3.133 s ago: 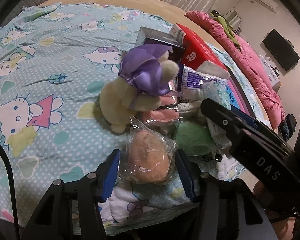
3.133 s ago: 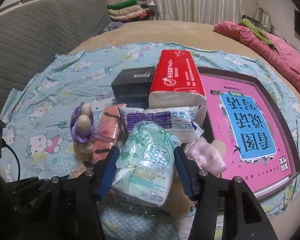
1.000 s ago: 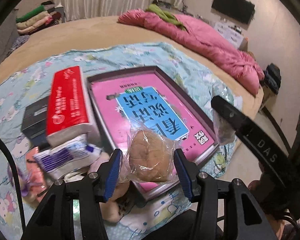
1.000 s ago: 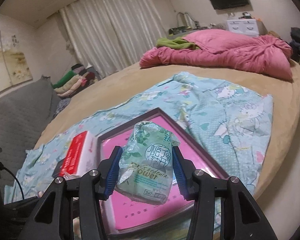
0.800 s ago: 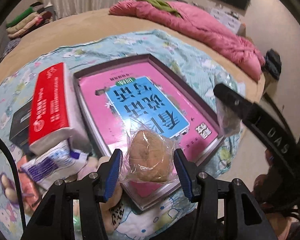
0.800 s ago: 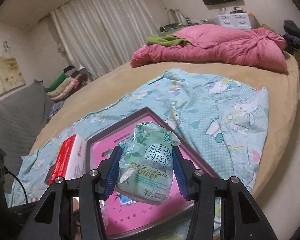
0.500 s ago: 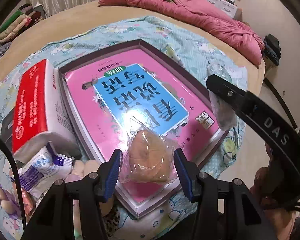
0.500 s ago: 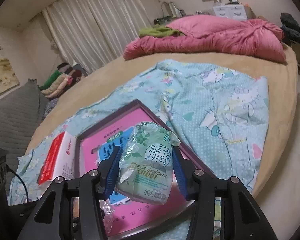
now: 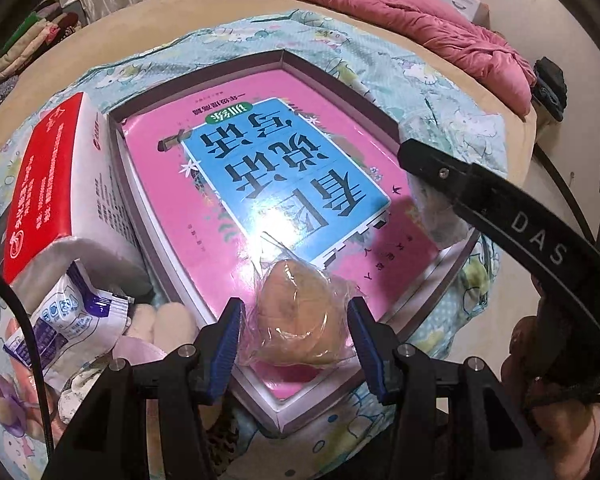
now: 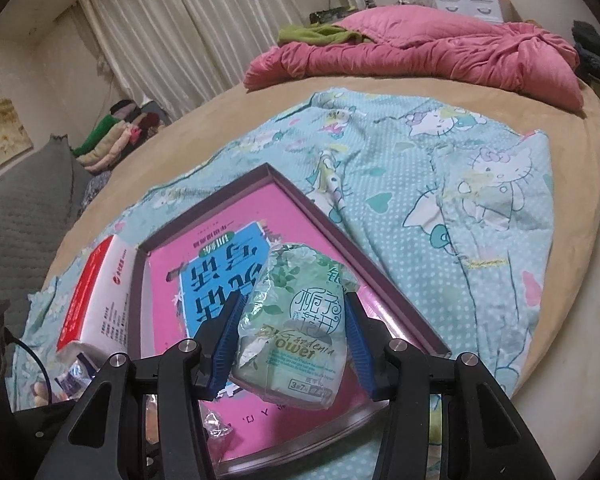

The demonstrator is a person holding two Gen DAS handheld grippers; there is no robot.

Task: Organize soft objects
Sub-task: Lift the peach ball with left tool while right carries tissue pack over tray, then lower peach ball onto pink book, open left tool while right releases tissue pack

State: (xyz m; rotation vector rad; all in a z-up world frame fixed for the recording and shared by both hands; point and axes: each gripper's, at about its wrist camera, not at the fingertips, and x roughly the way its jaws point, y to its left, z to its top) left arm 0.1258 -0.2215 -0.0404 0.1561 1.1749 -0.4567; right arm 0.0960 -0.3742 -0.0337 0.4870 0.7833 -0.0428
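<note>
Left gripper [image 9: 294,330]: blue pads pinching plastic-wrapped bun [image 9: 298,328], held low over near corner of pink box [image 9: 260,148], tilted down toward it. Right gripper [image 10: 292,336]: pads clamped on green tissue pack [image 10: 296,324], held above same box's near right edge, pointing forward across bed. Right gripper's black finger crosses right side of left view. Red tissue pack [image 9: 44,168]: touching box's left wall. Purple-white sachet [image 9: 68,320]: below red pack, beside plush toy [image 9: 164,320]. Cartoon-print sheet [image 10: 460,184]: under all items. Pink quilt [image 10: 420,48]: bunched at far bed edge.
</note>
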